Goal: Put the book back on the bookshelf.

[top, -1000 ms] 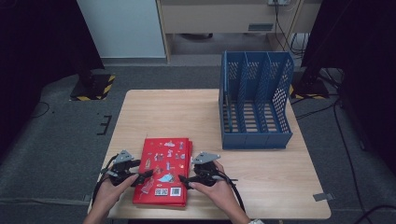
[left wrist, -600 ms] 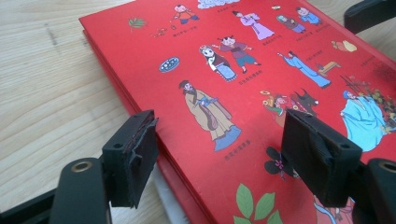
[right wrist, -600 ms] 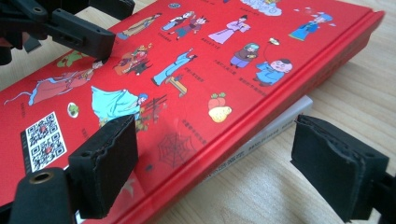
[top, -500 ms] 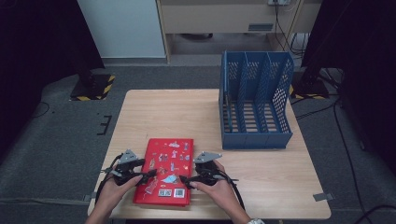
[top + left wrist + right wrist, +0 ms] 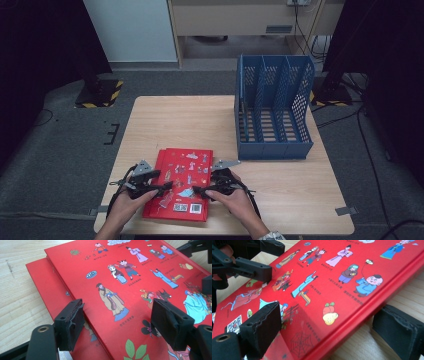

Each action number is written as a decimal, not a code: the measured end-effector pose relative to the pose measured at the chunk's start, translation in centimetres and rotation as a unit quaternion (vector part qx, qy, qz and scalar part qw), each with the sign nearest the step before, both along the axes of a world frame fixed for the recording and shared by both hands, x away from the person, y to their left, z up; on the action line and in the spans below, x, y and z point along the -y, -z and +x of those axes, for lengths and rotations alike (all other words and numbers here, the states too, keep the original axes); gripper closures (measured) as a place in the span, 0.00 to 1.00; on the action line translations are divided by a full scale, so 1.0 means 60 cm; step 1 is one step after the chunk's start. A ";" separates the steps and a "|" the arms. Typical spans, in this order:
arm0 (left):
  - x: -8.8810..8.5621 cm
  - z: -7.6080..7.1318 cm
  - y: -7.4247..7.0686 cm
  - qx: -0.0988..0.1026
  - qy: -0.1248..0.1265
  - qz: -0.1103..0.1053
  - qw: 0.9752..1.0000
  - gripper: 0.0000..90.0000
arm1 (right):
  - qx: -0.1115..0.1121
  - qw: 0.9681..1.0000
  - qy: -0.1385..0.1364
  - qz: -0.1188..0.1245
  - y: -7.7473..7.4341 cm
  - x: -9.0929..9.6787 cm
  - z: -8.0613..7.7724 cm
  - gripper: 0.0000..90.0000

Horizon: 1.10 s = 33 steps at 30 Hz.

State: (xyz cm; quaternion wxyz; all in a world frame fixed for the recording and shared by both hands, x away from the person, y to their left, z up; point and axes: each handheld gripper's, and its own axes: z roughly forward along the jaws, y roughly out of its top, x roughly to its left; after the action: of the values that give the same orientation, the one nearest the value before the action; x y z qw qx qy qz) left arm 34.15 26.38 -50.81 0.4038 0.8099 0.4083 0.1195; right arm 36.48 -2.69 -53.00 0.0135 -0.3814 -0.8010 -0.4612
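High view: red book (image 5: 181, 182) shifted slightly; right gripper (image 5: 200, 190) jaws opening.

Right tool (image 5: 197, 190) jaws opening wider, astride book (image 5: 181, 181) edge

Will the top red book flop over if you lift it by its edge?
Probably not: the top red book has a thick, straight hard cover. Its cover looks glossy, so it may slip. It lies a little askew on the lower red book and may slide off.

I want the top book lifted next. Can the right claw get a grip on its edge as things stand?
Probably yes: the right claw stands open astride the top red book's edge, one pad above the cover, one beside it on the table.
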 end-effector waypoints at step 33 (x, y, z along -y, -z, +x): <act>-0.006 0.000 -0.003 -0.006 -0.014 -0.029 0.999 0.27 | 0.011 1.000 0.008 0.000 -0.035 -0.014 0.021 0.21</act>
State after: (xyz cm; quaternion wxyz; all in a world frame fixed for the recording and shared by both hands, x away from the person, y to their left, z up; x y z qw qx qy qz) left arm 34.13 26.77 -50.64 0.4231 0.7927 0.4252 0.1085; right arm 37.75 -1.88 -50.92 0.0008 -0.3821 -0.7985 -0.4652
